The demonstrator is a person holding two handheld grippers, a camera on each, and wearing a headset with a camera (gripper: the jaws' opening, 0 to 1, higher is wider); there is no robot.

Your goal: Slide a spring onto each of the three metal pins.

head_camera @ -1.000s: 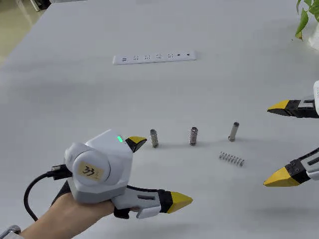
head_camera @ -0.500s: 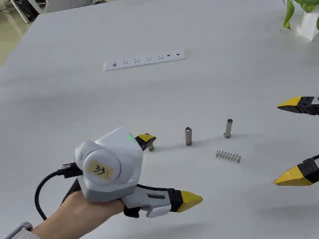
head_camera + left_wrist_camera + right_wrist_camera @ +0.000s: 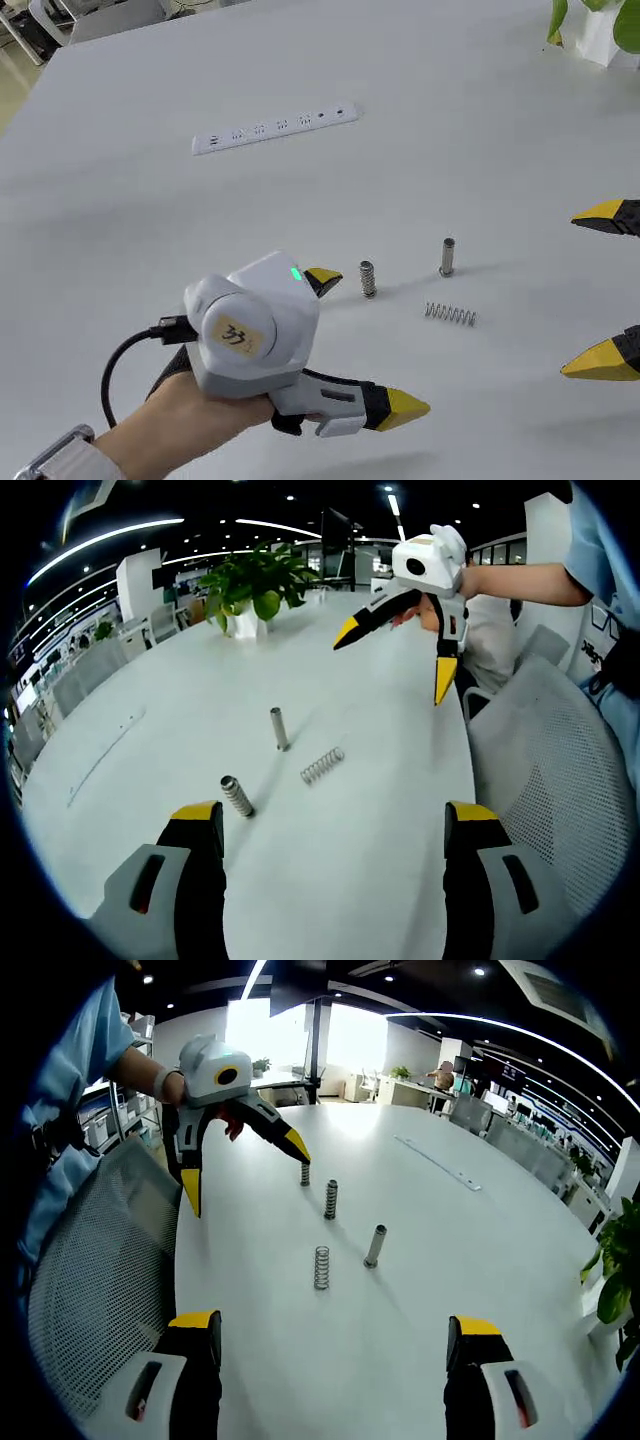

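At six o'clock of the bare pin (image 3: 447, 257) lies the loose spring (image 3: 450, 314). Wide open and empty, both left claw (image 3: 365, 343) and right claw (image 3: 597, 288). Pinching one end looks best.

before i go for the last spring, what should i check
1. Is the loose spring lying free, apart from the pins: ok.
2. Does the bare pin stand upright with nothing on it: ok.
3. Is the right gripper open and empty: ok.
4. Is the left gripper open and off the loose spring: ok.
5. Do the middle pin and far pin each carry a spring: ok.
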